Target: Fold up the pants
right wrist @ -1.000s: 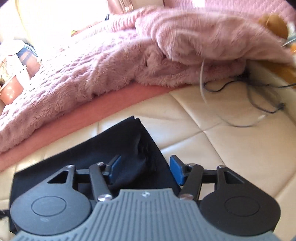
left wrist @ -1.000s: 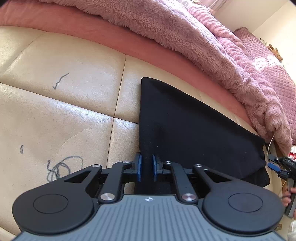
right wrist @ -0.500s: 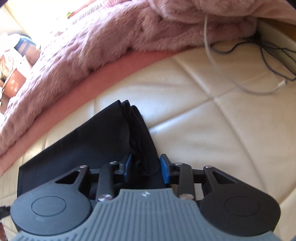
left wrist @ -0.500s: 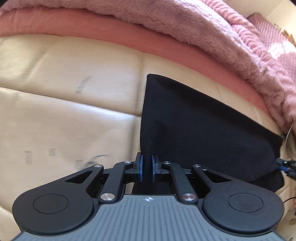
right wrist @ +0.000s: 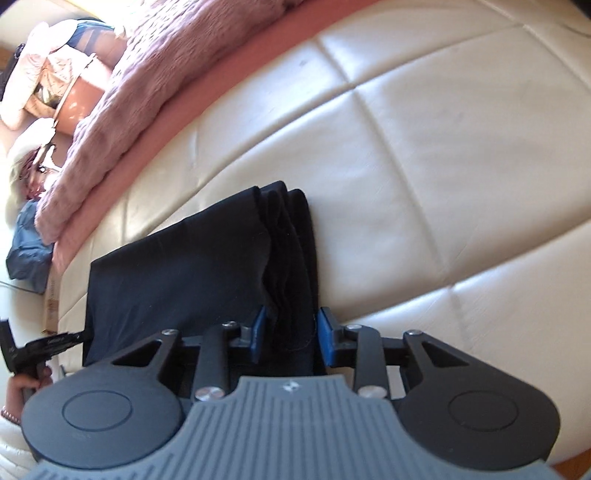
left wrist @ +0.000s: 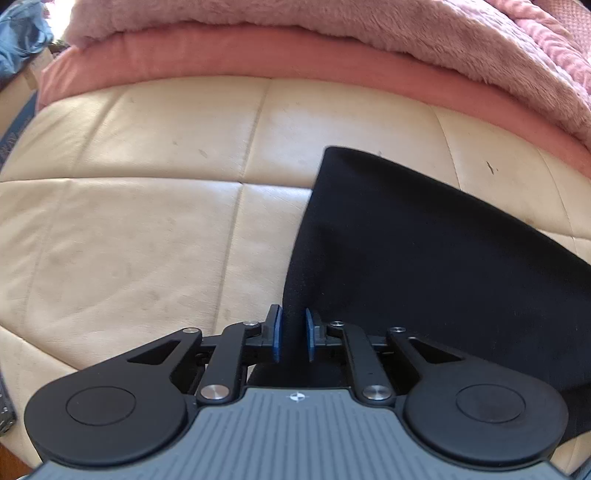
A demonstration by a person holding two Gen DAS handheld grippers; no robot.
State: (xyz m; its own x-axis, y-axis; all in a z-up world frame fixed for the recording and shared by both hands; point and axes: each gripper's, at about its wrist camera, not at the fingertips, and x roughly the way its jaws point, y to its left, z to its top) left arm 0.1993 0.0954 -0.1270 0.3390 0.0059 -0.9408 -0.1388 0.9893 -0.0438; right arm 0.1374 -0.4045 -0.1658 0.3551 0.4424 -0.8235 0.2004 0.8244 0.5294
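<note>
A cream quilted leather cushion (left wrist: pixel 155 229) carries black folded pants (left wrist: pixel 424 258), lying flat across its panels. Along its far edge lie a pink sheet (left wrist: pixel 258 55) and a fluffy pink blanket (right wrist: pixel 122 92).

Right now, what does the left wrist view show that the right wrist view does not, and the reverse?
Left wrist only: the pants' smooth single edge, with the left gripper clamped on it.

Right wrist only: the bunched, layered end of the pants gripped by the right gripper, whose jaws have just been closing; a hand holding the other gripper; an orange pot.

Both: black pants, cream leather cushion, pink fluffy blanket.
</note>
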